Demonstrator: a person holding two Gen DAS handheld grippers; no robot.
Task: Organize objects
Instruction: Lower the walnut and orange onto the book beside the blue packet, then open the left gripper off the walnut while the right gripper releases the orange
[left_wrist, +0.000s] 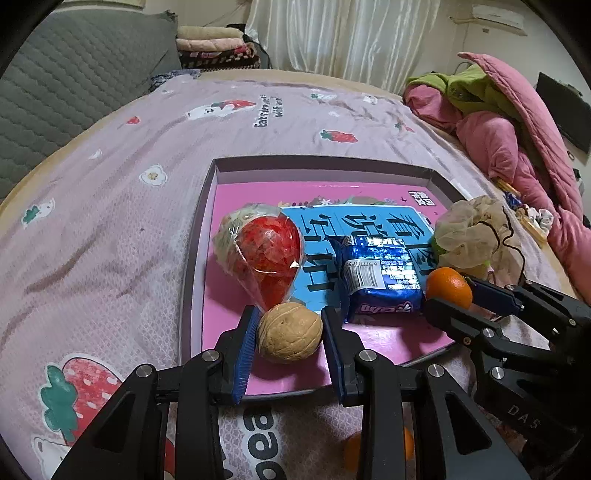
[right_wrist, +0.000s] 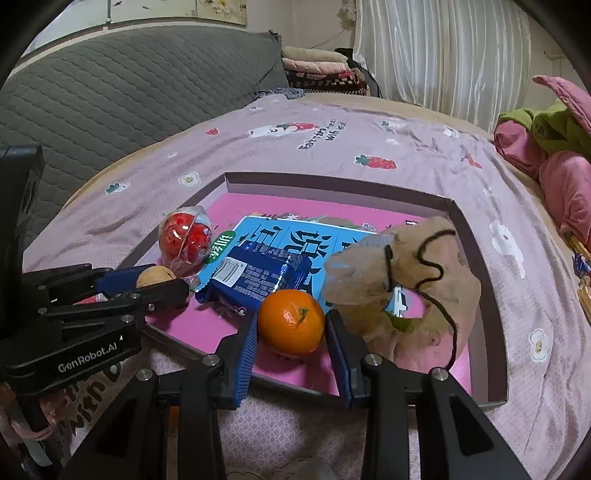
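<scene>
A shallow pink-floored box lid (left_wrist: 369, 173) lies on the bed. My left gripper (left_wrist: 289, 330) is shut on a tan walnut (left_wrist: 289, 331) over the box's near edge. My right gripper (right_wrist: 290, 326) is shut on an orange tangerine (right_wrist: 291, 322), which also shows in the left wrist view (left_wrist: 448, 286). In the box lie a red snack in clear wrap (left_wrist: 269, 254), a blue packet (left_wrist: 380, 278) and a beige mesh pouch (right_wrist: 406, 288) with a black drawstring. The walnut also shows in the right wrist view (right_wrist: 155, 276).
The bed has a pink strawberry-print sheet (left_wrist: 110, 221). A grey quilted headboard (left_wrist: 74, 85) stands at the left, pink and green bedding (left_wrist: 517, 122) is heaped at the right. Another orange fruit (left_wrist: 352, 448) lies on the sheet below my left gripper.
</scene>
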